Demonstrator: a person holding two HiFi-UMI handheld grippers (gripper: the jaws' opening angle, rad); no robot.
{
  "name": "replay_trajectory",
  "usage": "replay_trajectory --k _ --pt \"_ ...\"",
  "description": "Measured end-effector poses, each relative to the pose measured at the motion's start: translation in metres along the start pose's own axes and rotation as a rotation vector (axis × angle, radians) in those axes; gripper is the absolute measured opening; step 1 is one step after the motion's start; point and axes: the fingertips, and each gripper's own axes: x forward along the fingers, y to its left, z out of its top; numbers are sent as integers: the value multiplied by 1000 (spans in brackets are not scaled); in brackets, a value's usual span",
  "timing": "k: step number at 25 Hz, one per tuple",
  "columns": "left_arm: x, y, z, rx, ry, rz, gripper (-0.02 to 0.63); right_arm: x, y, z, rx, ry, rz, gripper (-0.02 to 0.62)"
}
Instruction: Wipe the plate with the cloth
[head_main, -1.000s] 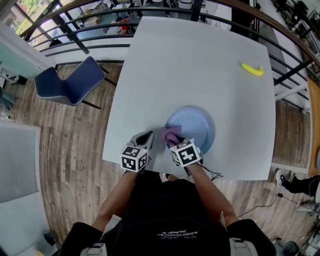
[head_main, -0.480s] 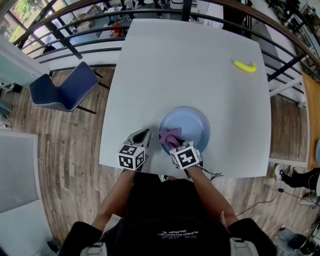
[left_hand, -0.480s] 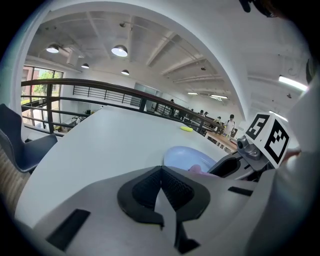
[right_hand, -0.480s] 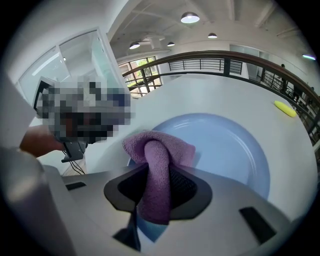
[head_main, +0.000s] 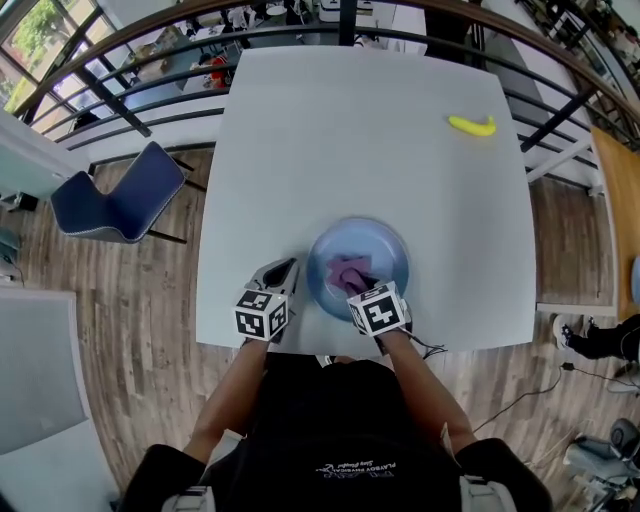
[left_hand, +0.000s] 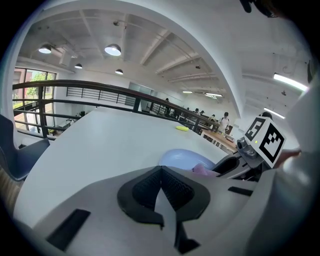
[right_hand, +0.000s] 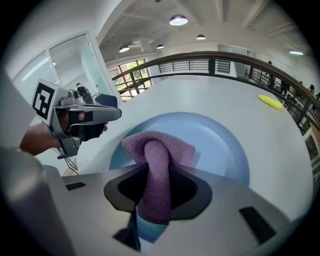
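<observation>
A light blue plate (head_main: 387, 249) sits near the table's front edge, and a purple cloth (head_main: 349, 271) lies bunched on its middle. My right gripper (head_main: 361, 286) reaches in over the near rim and is shut on the cloth (right_hand: 156, 159), which folds up between the jaws and spreads onto the plate (right_hand: 216, 141). My left gripper (head_main: 284, 271) rests on the table just left of the plate, apart from it, jaws shut with nothing between them. From the left gripper view the plate (left_hand: 176, 157) and a bit of cloth (left_hand: 202, 170) show beyond the jaws.
A yellow banana (head_main: 471, 125) lies far off at the table's back right. A blue chair (head_main: 115, 200) stands on the wooden floor to the left. A dark railing (head_main: 150, 40) runs behind the white table (head_main: 360, 140).
My right gripper has carried the cloth from the plate's left rim to its middle. The left gripper has stayed beside the plate.
</observation>
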Motion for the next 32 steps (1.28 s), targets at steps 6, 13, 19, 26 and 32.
replay_trajectory --k 6,13,19,26,32 --pt "4 -4 2 19 15 -7 12 -9 -21 -3 25 -7 -39 118" --pt "8 -12 1 20 18 -18 12 -20 -50 -11 102 -29 -93 118" --pt "11 -15 2 26 22 -21 12 -27 -70 -11 141 -54 -123 118" --pt "8 -13 4 30 26 -16 12 -28 -72 -6 146 -70 -125 118" --pt "-1 -12 -2 29 25 -5 12 -36 -68 1 108 -105 -141 118"
